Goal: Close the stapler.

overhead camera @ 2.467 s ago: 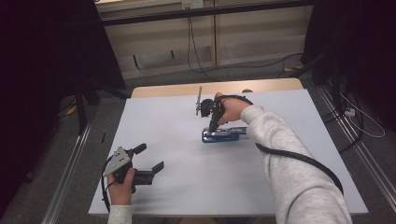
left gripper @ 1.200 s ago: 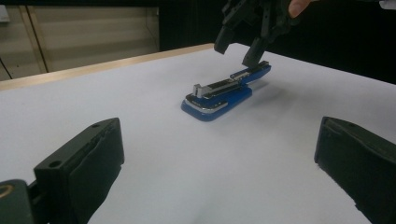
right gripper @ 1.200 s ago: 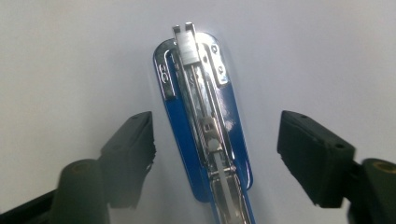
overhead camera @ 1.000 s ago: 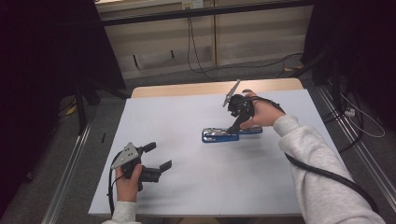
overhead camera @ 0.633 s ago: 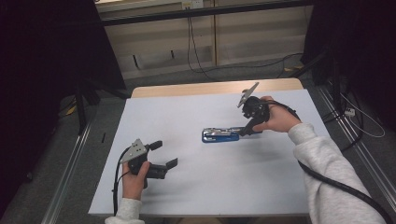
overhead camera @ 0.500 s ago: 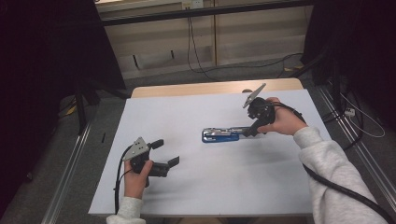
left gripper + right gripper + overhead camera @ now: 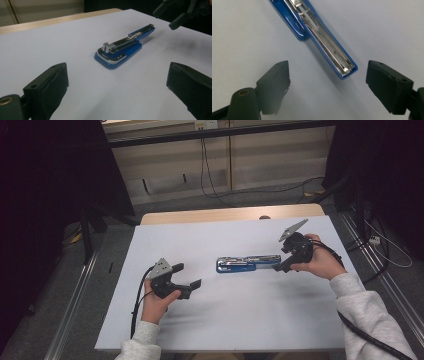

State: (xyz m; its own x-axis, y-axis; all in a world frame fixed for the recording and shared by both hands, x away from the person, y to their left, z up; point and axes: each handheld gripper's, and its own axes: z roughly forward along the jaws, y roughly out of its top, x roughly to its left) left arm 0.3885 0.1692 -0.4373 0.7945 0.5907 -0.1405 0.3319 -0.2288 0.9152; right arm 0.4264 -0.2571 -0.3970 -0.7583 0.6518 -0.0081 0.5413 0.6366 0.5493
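A: Start at the right gripper (image 7: pixel 281 265). How are its jaws?

B: Spread wide, holding nothing. In the right gripper view the two black pads stand well apart, and the tip of the blue stapler (image 7: pixel 319 32) lies on the sheet beyond the gap between them, touching neither. From the high view the gripper sits just beside the stapler's end nearest the bench's right edge.

A: And the left gripper (image 7: pixel 189 281)?

B: Also released, jaws wide, nothing between them. It sits toward the bench's left edge and near edge, well apart from the stapler (image 7: pixel 248 264), its jaws turned toward it.

A: What does the stapler look like?

B: Blue plastic body with a rounded base, and a bright metal channel running along its top. In the left gripper view (image 7: pixel 124 47) the end nearer that camera is broad and rounded, with a chrome rim and a small metal block standing up on it; the far end is narrow and lifted a little off the sheet. The right gripper view shows the metal rail open on top, squared off at the tip.

A: Where does it lie?

B: Around the middle of the white-covered bench (image 7: pixel 240 320), lengthwise from left to right, a little toward the right edge.
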